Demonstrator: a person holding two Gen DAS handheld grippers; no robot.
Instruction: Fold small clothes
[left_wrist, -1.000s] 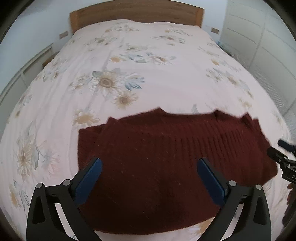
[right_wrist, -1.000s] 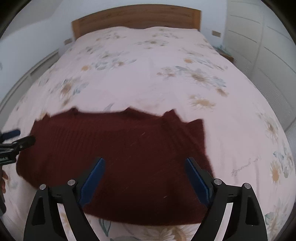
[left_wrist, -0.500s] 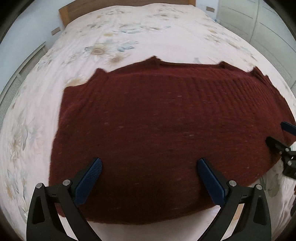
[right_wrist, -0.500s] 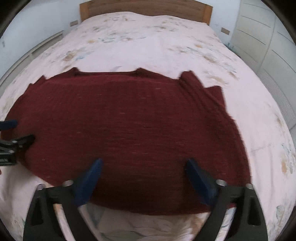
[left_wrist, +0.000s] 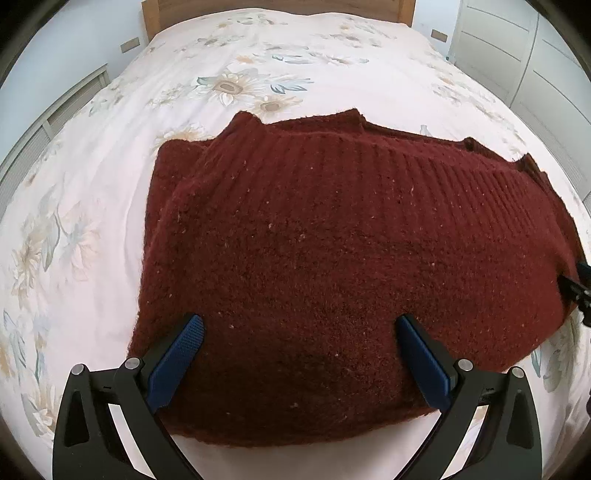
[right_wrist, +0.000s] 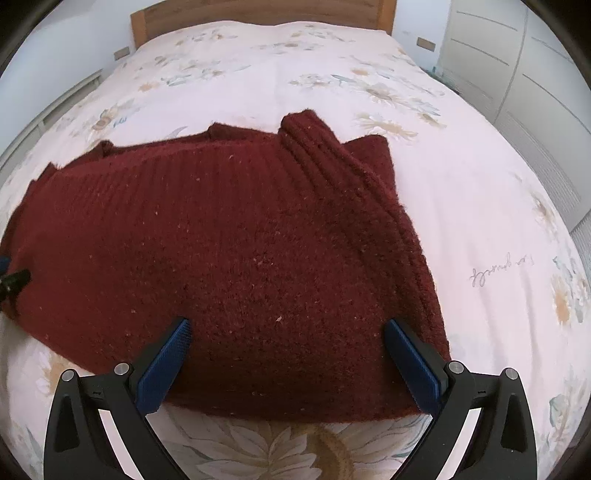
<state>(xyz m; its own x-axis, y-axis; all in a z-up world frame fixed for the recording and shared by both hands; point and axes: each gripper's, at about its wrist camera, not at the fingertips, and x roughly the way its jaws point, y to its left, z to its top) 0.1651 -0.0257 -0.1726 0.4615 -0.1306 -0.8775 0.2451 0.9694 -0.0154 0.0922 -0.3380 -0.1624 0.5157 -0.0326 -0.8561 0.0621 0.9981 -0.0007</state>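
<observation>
Spread flat across the near part of the bed (left_wrist: 110, 155), a dark red knitted sweater (left_wrist: 332, 240) lies folded into a broad, roughly rectangular slab. Its knit is coarse and fuzzy, flecked with pale specks, and turns to raised vertical ribbing along the far edge. In the right wrist view the sweater (right_wrist: 229, 251) shows a thick ribbed band folded back over its right side, ending in a rounded stub at the far edge, with a plainer flap beside it. In the left wrist view a plain fuzzy layer sticks out on the left, under the top layer.

The bed carries a smooth, pale pink cover printed with soft beige and grey-blue daisies; a wooden headboard (left_wrist: 277, 5) closes the far end, and white panelled wardrobe doors (right_wrist: 517, 66) stand to the right.

The left gripper (left_wrist: 300, 325) hovers over the near edge of the sweater with its fingers (left_wrist: 177, 360) spread wide, holding nothing; the flat blue pads have a fine cross-hatched texture on black angular arms. The right gripper (right_wrist: 287, 330) is likewise wide open, its jaws having just opened to their fullest, with sweater showing beneath but nothing gripped. Each gripper's black tip peeks into the other's view at the sweater's side edge.
</observation>
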